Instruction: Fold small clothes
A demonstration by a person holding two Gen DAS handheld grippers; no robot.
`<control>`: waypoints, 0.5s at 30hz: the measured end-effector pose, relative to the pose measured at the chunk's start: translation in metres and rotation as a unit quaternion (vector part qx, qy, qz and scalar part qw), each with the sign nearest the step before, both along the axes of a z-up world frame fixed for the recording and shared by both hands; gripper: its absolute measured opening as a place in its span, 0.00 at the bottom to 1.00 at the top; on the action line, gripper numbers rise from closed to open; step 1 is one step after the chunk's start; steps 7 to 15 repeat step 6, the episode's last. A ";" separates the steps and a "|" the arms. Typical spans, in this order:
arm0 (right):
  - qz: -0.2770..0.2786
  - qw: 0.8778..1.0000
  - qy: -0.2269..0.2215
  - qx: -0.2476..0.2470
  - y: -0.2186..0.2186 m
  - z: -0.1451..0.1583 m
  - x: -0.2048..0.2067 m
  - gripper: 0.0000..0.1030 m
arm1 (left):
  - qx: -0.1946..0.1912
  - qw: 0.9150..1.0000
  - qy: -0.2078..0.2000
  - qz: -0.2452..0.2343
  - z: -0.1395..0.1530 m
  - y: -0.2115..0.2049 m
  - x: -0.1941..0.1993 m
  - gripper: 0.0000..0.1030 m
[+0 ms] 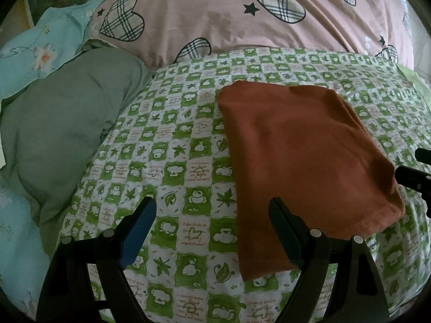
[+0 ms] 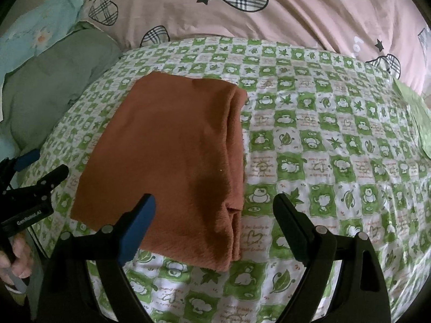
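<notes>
Folded rust-orange garment [image 2: 172, 161] lying flat on the green-and-white checked bedsheet [image 2: 323, 140], layered edges stacked along its right side. Left gripper [image 1: 212, 220] hovering at the garment's near left edge, jaws spread wide, gripping nothing. Right gripper [image 2: 214, 215] poised over the garment's near right corner, jaws likewise released. Farther back, a pink quilt with plaid hearts [image 1: 229, 13]; off left, a grey-green pillow [image 1: 62, 123]. No containers visible.
</notes>
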State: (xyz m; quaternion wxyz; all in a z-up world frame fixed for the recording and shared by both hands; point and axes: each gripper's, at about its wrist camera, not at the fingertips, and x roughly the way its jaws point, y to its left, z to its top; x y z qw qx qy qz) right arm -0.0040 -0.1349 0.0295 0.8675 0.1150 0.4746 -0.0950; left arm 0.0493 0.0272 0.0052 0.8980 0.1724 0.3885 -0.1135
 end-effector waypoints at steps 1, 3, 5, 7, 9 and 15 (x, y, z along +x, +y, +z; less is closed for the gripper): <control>0.000 1.000 0.000 0.000 0.000 0.000 0.000 0.86 | 0.000 1.000 -0.001 0.000 0.000 0.000 0.000 0.83; 0.000 1.000 0.000 -0.001 0.000 0.000 0.000 0.86 | 0.000 1.000 -0.001 0.000 0.000 -0.001 0.000 0.83; -0.001 1.000 -0.001 0.000 -0.001 -0.001 0.001 0.86 | 0.001 1.000 -0.002 0.002 -0.001 -0.002 0.000 0.83; -0.002 1.000 0.000 0.001 -0.002 -0.002 0.003 0.86 | 0.000 1.000 0.000 0.000 -0.001 -0.002 0.000 0.83; -0.002 1.000 0.000 0.001 -0.002 -0.002 0.003 0.86 | 0.000 1.000 0.000 0.000 -0.001 -0.002 0.000 0.83; -0.002 1.000 0.000 0.001 -0.002 -0.002 0.003 0.86 | 0.000 1.000 0.000 0.000 -0.001 -0.002 0.000 0.83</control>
